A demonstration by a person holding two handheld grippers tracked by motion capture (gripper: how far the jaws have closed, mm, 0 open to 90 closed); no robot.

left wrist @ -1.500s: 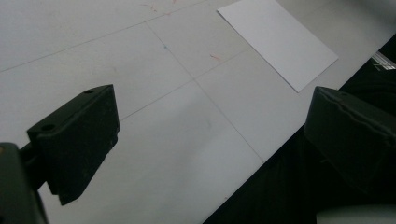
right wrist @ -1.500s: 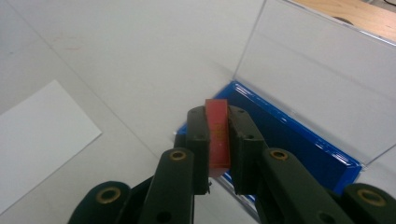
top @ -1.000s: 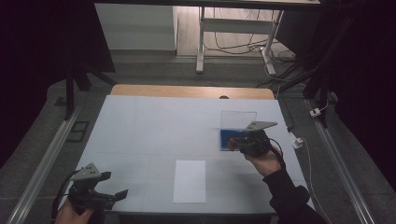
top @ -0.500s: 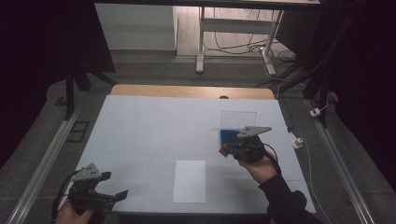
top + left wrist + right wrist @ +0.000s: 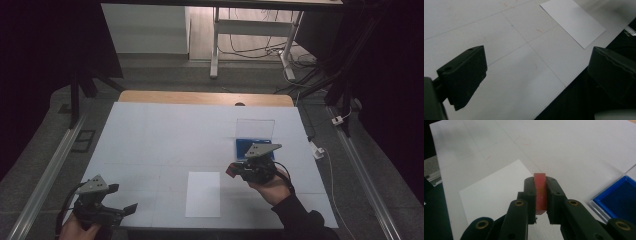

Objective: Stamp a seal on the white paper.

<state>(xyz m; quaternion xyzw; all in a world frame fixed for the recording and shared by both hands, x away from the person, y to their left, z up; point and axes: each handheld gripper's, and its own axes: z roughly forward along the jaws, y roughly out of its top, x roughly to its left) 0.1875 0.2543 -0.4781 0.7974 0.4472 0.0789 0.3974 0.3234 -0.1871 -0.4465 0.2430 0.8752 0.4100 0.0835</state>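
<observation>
The right gripper [image 5: 540, 195] clamps a small, flat red block [image 5: 540, 192] upright near the white paper sheet [image 5: 496, 192], while the left gripper [image 5: 536, 72] gapes wide, empty.

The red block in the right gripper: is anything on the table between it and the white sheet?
No. In the right gripper view, only bare table separates the red block from the white sheet; the high view agrees.
</observation>
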